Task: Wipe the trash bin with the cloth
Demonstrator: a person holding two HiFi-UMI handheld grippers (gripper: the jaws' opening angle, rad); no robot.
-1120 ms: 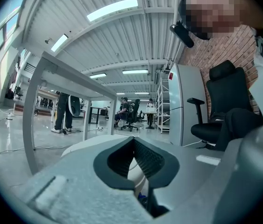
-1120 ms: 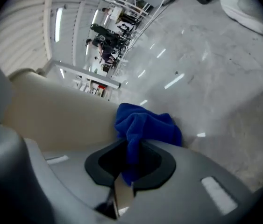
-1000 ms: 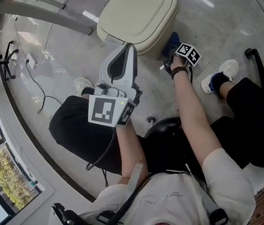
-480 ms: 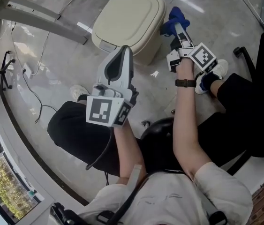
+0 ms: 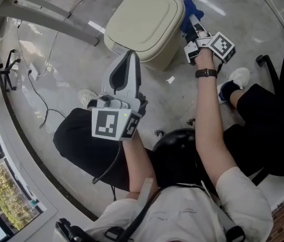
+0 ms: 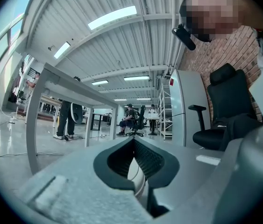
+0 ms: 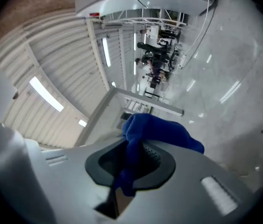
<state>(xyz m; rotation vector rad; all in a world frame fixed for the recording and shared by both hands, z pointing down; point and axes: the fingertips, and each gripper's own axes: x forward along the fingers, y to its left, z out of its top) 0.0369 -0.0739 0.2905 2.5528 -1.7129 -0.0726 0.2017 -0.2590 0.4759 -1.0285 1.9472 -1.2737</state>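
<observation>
The trash bin (image 5: pixel 144 21), cream with its lid shut, stands on the floor ahead of the seated person. The blue cloth (image 5: pixel 188 10) is clamped in the right gripper (image 5: pixel 192 21) and held close at the bin's right side, apparently to rub that wall; contact cannot be told. The left gripper (image 5: pixel 128 59), jaws together on nothing, is held just before the bin, seemingly kept clear.

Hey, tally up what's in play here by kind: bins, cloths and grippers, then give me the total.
trash bin: 1
cloth: 1
grippers: 2 (left gripper, right gripper)
Total: 4
</observation>
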